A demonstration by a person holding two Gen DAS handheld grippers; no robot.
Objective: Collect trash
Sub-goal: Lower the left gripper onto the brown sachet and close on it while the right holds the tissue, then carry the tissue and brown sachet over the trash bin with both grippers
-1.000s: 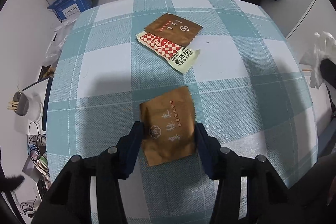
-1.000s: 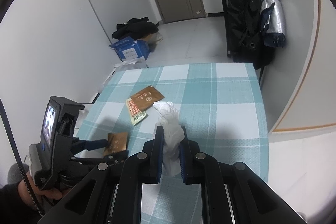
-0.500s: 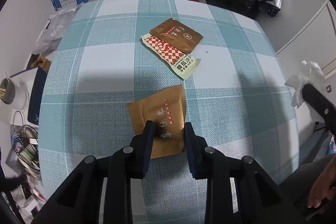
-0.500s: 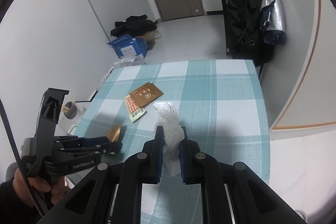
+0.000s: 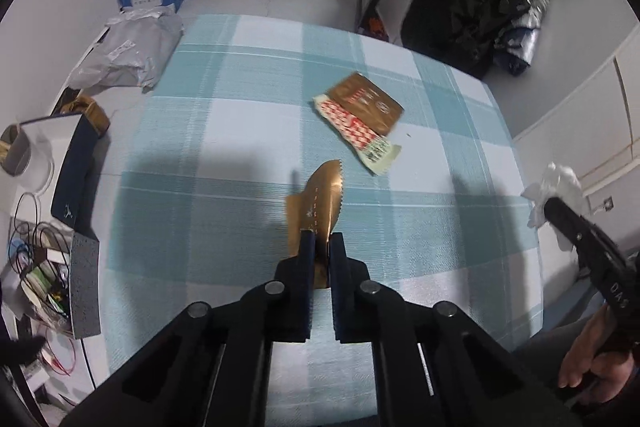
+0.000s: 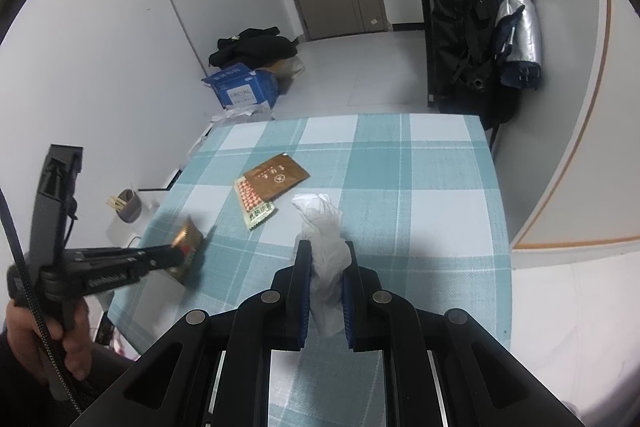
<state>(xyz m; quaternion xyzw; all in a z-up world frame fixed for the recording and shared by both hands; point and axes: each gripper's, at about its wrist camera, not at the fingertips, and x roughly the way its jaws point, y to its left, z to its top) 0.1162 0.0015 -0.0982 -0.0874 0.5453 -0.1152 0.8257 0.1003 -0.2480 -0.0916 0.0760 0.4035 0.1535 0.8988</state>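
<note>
While your left hand-held gripper (image 5: 319,241) pinches the brown packet (image 5: 320,197) edge-on between its fingers, the packet stands clear of the checked surface (image 5: 224,155), its serrated end pointing toward twelve o'clock in the left wrist view. Your right hand-held gripper (image 6: 325,267) is clamped on a crumpled white tissue (image 6: 325,239), which fills the gap between its fingers and sticks up past the tips.

Two pieces remain on the surface: a second brown packet (image 5: 366,103) lying partly over a red-and-white checked wrapper (image 5: 358,135), touching each other, at about one o'clock from your left fingertips in the left wrist view. In the right wrist view the same pair sits at about eleven o'clock from the tissue.

You look to be in the carry step, with one piece of trash in each hand and both lifted. No bin shows clearly in either view; the blue box (image 6: 244,91) on the floor beyond the far edge might serve, but that cannot be settled from here. Your next move calls for taking both loads to wherever the trash goes and letting go there, then coming back for the overlapping pair. Since those two lie flat, you will probably need to slide a finger under an edge, taking the upper brown packet first.
</note>
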